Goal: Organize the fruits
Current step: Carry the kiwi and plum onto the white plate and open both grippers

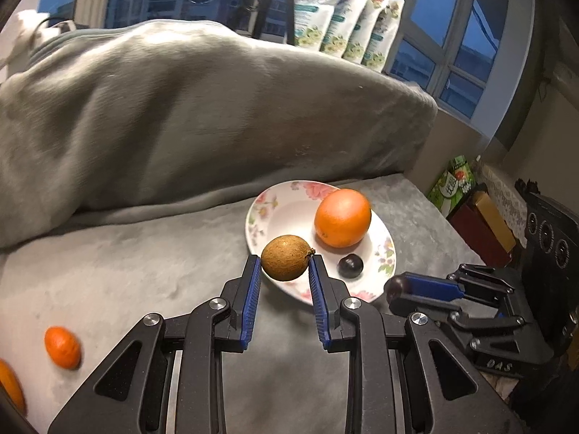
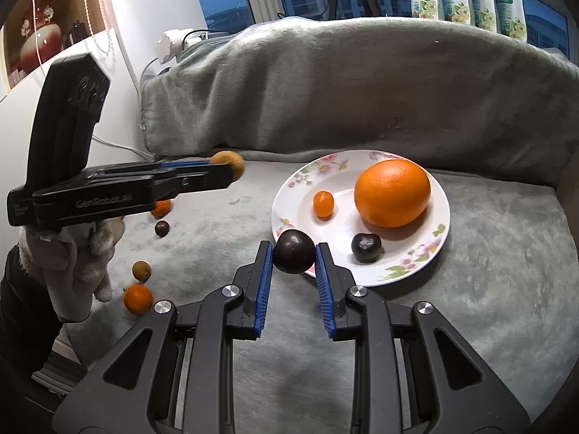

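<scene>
My left gripper is shut on a brown round fruit and holds it above the near rim of the flowered plate. It also shows in the right wrist view with the brown fruit. My right gripper is shut on a dark plum at the plate's near left rim. On the plate lie a big orange, a small kumquat and a dark plum.
Loose on the grey cloth at the left lie a mandarin, a small brown fruit, a dark fruit and another mandarin. A grey blanket heap rises behind. Boxes stand at the right edge.
</scene>
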Available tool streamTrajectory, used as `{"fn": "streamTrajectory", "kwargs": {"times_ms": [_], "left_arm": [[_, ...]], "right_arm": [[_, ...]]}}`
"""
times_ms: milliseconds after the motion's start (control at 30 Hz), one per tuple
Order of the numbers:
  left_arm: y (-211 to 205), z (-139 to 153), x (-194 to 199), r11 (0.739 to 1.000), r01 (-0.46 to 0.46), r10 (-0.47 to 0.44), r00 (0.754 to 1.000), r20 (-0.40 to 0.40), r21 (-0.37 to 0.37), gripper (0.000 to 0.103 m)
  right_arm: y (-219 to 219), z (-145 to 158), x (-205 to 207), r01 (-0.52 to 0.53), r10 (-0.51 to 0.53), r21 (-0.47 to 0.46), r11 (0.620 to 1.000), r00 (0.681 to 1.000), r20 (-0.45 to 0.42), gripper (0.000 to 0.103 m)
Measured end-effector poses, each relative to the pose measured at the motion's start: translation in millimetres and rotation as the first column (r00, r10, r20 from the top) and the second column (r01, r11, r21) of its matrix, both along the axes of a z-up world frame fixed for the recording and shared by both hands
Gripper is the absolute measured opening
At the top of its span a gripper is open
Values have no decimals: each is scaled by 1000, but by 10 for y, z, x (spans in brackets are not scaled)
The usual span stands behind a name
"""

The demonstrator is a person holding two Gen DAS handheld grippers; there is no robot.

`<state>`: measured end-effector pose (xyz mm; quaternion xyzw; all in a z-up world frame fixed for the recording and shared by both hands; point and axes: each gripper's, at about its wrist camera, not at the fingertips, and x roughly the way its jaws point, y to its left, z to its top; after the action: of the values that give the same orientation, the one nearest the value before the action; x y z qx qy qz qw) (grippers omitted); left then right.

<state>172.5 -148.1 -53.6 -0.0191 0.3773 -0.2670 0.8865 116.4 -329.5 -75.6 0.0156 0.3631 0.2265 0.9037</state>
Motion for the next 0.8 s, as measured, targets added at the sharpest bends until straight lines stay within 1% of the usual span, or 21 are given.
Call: {"fn": "streamTrajectory", "kwargs": {"times_ms": [367, 667, 800], "left_arm": [[-248, -148, 228, 999, 29, -28, 999, -36, 44, 25], [-266, -170, 345, 999, 17, -15, 998, -53, 40, 25], [-283, -158, 358, 999, 28, -26, 998, -61, 29, 25]], "right_arm": [[-36, -138, 106, 4, -4, -3, 1000, 1000, -30, 25], [-75, -206, 171, 6, -6, -4, 1000, 999, -45, 25], [-55, -204, 169, 2, -3, -11, 1000, 999, -40, 25]]}}
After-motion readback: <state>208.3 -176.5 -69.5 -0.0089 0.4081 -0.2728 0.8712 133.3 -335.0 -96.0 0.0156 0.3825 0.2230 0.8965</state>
